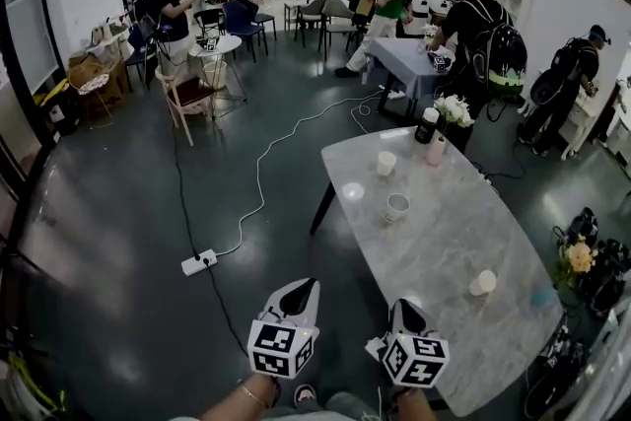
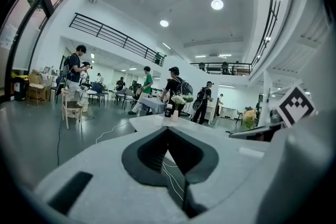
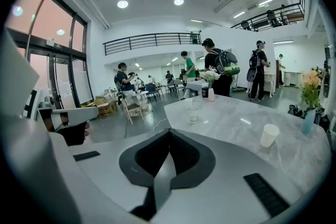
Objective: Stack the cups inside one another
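Hovering: left gripper (image 2: 168,128) closed, empty | right gripper (image 3: 169,131) closed (empty too)

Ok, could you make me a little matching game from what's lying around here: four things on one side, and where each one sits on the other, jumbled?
Things:
1. nearest cup
2. clear cup
3. power strip
4. white flowers

Places:
A. on the floor, at a white cable's end
B. in a vase at the table's far end
C. by the table's right edge
D. by the table's left edge

Pairs: 1-C, 2-D, 3-A, 4-B.
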`<state>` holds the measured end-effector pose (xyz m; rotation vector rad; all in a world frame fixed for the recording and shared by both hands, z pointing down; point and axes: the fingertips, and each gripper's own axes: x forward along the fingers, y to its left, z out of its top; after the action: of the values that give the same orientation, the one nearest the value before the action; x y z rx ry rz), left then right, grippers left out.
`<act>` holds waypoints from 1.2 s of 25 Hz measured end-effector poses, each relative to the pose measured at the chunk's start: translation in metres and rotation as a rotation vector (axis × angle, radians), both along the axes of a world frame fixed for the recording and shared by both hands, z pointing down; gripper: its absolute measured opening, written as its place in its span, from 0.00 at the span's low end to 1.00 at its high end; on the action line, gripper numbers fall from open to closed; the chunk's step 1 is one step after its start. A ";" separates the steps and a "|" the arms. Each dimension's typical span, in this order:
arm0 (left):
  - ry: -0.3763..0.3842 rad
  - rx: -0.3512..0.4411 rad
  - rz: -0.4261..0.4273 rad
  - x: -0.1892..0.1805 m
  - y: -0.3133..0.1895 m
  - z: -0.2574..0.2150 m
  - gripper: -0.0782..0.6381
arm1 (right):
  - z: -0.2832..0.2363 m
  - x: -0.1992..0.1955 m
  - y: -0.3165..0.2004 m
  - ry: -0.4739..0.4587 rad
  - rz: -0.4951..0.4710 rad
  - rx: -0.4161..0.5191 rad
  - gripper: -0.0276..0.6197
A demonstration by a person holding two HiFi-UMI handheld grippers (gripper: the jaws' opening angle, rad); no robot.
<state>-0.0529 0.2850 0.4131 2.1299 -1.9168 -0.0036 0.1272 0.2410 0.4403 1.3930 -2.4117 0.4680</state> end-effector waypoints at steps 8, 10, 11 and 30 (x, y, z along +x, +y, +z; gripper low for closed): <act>0.058 -0.011 0.032 0.001 -0.015 0.012 0.10 | 0.004 0.029 -0.006 0.044 0.091 -0.011 0.04; 0.064 -0.014 0.045 0.001 -0.020 0.014 0.10 | 0.003 0.029 -0.010 0.048 0.105 -0.007 0.04; 0.065 -0.017 0.051 0.001 -0.023 0.015 0.10 | 0.003 0.029 -0.012 0.049 0.111 -0.007 0.04; -0.012 -0.042 0.209 0.016 -0.214 0.013 0.10 | 0.012 0.041 -0.177 0.010 0.242 -0.029 0.04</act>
<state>-0.0371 0.0711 0.4262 2.2955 -1.6765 0.0902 0.1685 0.0639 0.4524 1.6786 -2.2281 0.5503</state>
